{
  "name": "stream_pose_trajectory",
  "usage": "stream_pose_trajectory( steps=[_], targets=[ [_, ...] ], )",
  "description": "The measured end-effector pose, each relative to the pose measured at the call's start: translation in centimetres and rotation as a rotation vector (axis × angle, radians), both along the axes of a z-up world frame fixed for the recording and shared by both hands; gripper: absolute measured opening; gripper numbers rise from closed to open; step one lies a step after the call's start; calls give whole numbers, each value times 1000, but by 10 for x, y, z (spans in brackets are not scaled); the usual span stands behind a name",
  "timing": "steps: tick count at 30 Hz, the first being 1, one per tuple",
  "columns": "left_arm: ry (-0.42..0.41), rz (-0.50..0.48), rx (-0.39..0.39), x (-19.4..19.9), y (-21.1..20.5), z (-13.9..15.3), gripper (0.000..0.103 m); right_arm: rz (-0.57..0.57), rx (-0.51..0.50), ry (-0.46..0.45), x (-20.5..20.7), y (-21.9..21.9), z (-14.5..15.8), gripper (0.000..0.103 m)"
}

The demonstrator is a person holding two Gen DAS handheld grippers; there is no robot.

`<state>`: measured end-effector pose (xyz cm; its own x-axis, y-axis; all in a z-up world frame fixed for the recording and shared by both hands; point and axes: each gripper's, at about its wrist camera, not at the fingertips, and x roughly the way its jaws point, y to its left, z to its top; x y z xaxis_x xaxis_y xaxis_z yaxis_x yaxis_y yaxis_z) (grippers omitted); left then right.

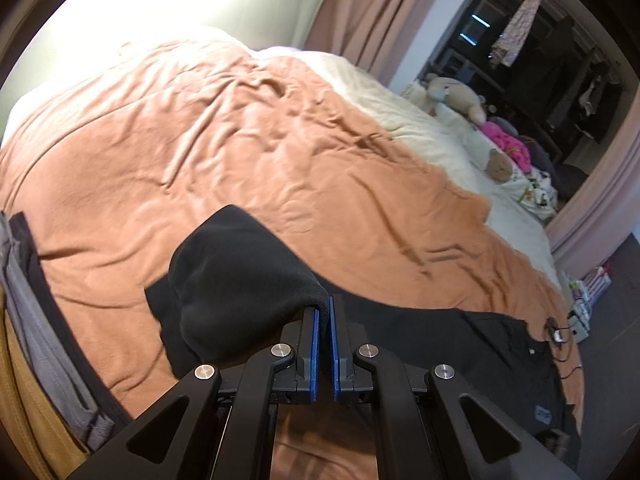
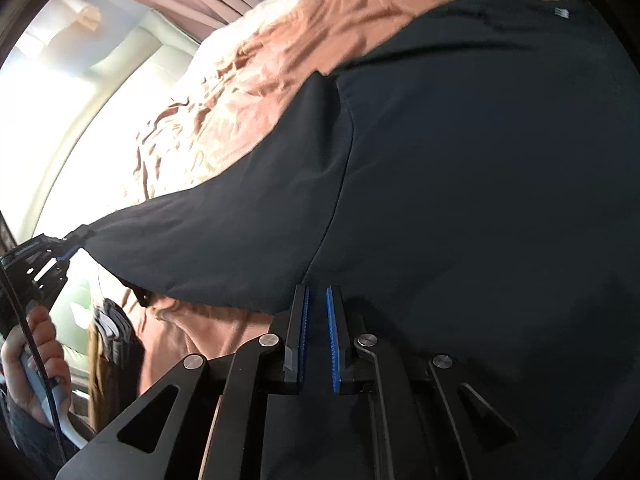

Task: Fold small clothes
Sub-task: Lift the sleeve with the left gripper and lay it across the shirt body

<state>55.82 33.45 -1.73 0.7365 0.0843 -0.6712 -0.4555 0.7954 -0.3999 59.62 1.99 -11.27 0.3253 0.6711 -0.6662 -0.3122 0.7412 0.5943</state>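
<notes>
A black garment (image 1: 240, 280) lies partly on the orange bedspread (image 1: 200, 140). My left gripper (image 1: 323, 308) is shut on an edge of it, and the cloth bunches over the left finger. In the right wrist view the same black garment (image 2: 440, 160) spreads wide and is lifted at two edges. My right gripper (image 2: 317, 292) is shut on its near hem. The left gripper (image 2: 72, 244) shows at the far left of that view, pinching a stretched corner, with a hand below holding its handle.
A grey and black garment (image 1: 44, 328) lies at the bed's left edge. Cream bedding (image 1: 420, 128), plush toys (image 1: 456, 96) and pink cloth (image 1: 508, 144) sit along the far right side. Curtains (image 1: 380, 12) hang behind. The floor (image 1: 616, 320) is at right.
</notes>
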Motion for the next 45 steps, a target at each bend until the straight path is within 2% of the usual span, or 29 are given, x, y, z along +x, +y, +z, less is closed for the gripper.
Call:
stream_pose_trajectory(
  steps=[3, 5, 10, 13, 15, 16, 18, 22, 33, 41, 45],
  targets=[
    [-30, -30, -4, 5, -13, 15, 4, 64, 2, 32, 7, 14, -12, 5],
    [-49, -62, 3, 6, -25, 27, 4, 95, -10, 15, 11, 16, -10, 5],
    [-99, -124, 19, 12, -57, 54, 4, 76, 63, 21, 13, -19, 3, 6],
    [-121, -162, 16, 19, -81, 63, 4, 79, 39, -22, 8, -43, 12, 8],
    [-117, -184, 23, 25, -98, 67, 4, 61, 27, -46, 7, -62, 18, 25],
    [-117, -195, 20, 28, -106, 68, 4, 40, 28, -57, 5, -75, 21, 46],
    [-127, -215, 15, 33, -121, 72, 4, 9, 23, -94, 0, -94, 30, 68],
    [-132, -265, 16, 44, -154, 75, 4, -20, 4, -117, 0, -126, 37, 69],
    [-147, -392, 14, 76, -246, 85, 4, -109, 45, -108, -6, -204, 36, 69],
    [-146, -478, -31, 100, -306, 73, 4, -178, 72, -98, -20, -270, 31, 69],
    [-127, -539, -85, 107, -334, 53, 4, -220, 94, -84, -26, -297, 29, 69]
  ],
)
